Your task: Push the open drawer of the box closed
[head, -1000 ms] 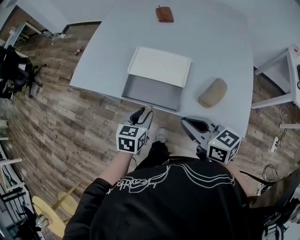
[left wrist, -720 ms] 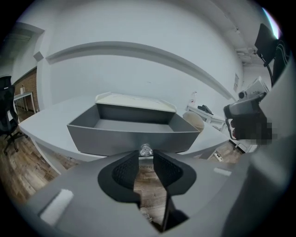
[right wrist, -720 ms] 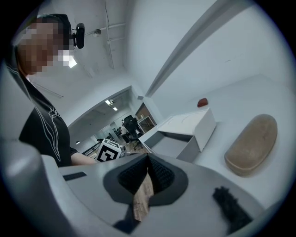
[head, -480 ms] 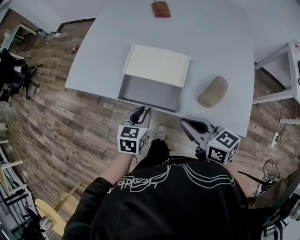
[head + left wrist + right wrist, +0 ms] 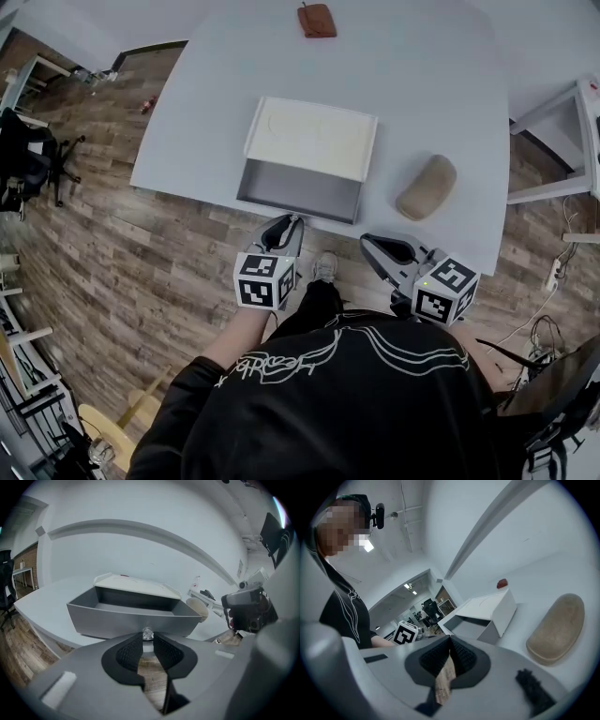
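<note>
White desk (image 5: pixel 187 141) carried a cream box (image 5: pixel 312 137) near the middle of its near edge. The box's grey drawer (image 5: pixel 298 187) stood pulled out, its front reaching that edge, and its interior was empty. The left gripper (image 5: pixel 289 223) was held just off the near edge, pointing at the drawer front. Its jaws had just been closing and were set on the small clear knob (image 5: pixel 147 633) at the centre of that front. A brown pouch (image 5: pixel 317 20) lay at the far edge, well apart from the box. The right gripper (image 5: pixel 367 246) was held off the near edge, right of the drawer and clear of it, its jaws closed tip to tip on nothing. A tan oval case (image 5: pixel 426 187) lay right of the box, toward the near right corner, not touching it.
</note>
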{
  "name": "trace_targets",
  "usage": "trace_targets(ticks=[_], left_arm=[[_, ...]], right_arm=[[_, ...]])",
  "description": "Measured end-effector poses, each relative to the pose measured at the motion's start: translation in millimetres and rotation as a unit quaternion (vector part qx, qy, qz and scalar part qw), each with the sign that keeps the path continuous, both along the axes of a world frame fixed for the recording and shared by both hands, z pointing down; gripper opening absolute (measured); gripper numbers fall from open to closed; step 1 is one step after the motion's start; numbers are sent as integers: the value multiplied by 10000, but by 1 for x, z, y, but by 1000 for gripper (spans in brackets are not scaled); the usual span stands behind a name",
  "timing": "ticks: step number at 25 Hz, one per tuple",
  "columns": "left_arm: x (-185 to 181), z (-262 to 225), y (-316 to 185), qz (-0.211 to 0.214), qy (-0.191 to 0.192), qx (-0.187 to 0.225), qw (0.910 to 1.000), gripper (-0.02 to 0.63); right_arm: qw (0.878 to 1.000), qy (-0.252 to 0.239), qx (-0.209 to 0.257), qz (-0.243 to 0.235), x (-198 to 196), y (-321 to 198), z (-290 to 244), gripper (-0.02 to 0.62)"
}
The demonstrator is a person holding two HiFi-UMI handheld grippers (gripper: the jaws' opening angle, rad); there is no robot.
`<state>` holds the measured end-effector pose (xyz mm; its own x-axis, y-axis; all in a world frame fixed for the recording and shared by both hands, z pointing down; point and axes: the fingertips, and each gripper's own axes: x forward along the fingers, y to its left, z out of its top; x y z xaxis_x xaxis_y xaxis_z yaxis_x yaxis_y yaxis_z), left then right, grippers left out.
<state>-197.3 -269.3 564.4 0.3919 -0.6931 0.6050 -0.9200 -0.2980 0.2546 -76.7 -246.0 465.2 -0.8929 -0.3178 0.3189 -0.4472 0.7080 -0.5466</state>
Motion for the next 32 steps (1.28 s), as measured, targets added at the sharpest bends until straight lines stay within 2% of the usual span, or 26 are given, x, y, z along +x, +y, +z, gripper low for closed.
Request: trace_targets(ticks=[23, 32], left_arm=[[10, 2, -82, 481, -85, 26, 9988, 78], [12, 2, -79, 476, -108, 57, 9988, 89]], right_arm=[[9979, 136, 25, 633, 18, -41, -7, 8], [9977, 153, 56, 664, 24, -36, -9, 8]])
